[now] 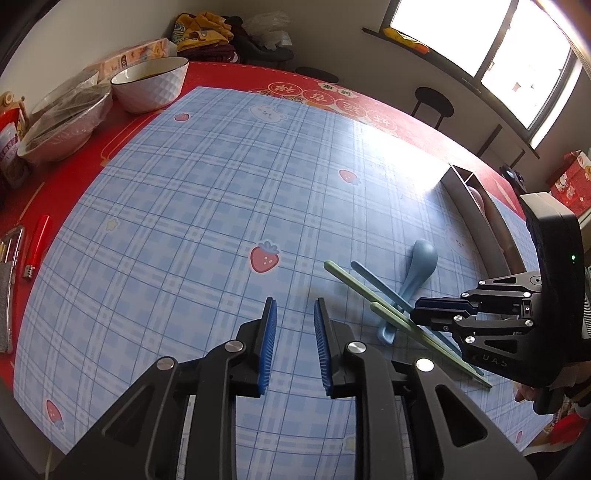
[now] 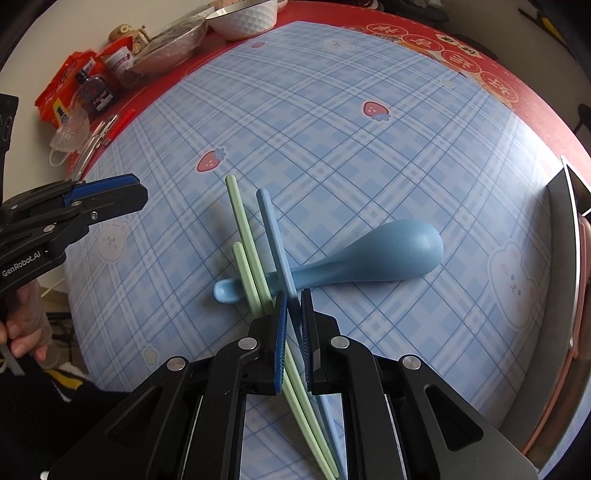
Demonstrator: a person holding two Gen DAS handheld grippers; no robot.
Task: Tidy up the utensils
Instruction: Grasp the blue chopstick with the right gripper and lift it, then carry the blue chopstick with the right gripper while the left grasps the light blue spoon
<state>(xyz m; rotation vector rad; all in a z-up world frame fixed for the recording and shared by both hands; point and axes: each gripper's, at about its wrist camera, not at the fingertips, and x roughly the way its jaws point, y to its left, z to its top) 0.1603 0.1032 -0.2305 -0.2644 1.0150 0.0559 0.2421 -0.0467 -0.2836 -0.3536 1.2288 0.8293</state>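
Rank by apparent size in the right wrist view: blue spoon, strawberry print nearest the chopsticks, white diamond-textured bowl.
1. Blue spoon, largest.
2. White diamond-textured bowl, partly cut off by the frame edge and farther away, so likely bigger in reality.
3. Strawberry print, smallest.

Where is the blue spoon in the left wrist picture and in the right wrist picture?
Left wrist view: the blue spoon lies right of centre, bowl end pointing away, under the crossed chopsticks.
Right wrist view: the spoon lies across the centre, bowl end to the right, just beyond the right gripper.
Shared landmark: the strawberry print on the blue checked mat.
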